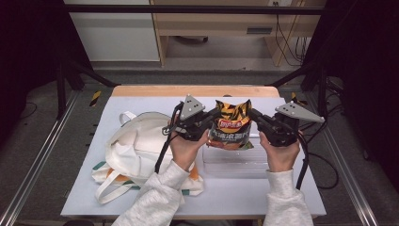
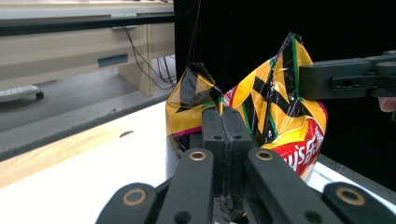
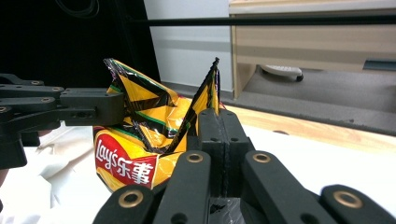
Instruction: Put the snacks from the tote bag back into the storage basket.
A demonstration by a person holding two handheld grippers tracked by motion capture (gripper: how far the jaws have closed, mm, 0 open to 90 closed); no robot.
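White table (image 1: 244, 188), crumpled yellow-black chip bag (image 1: 231, 123)

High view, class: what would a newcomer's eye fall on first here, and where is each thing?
First comes the yellow-and-black Lay's crisp bag, held up at mid-table with the left tongs and the right tongs each pinching a top corner. Just below it lies a clear plastic container. To the left, a cream tote bag lies slumped on the white table.

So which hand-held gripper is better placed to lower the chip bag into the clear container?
Neither alone, probably: the left hand-held gripper and right hand-held gripper each pinch a top corner of the chip bag, directly above the clear container.
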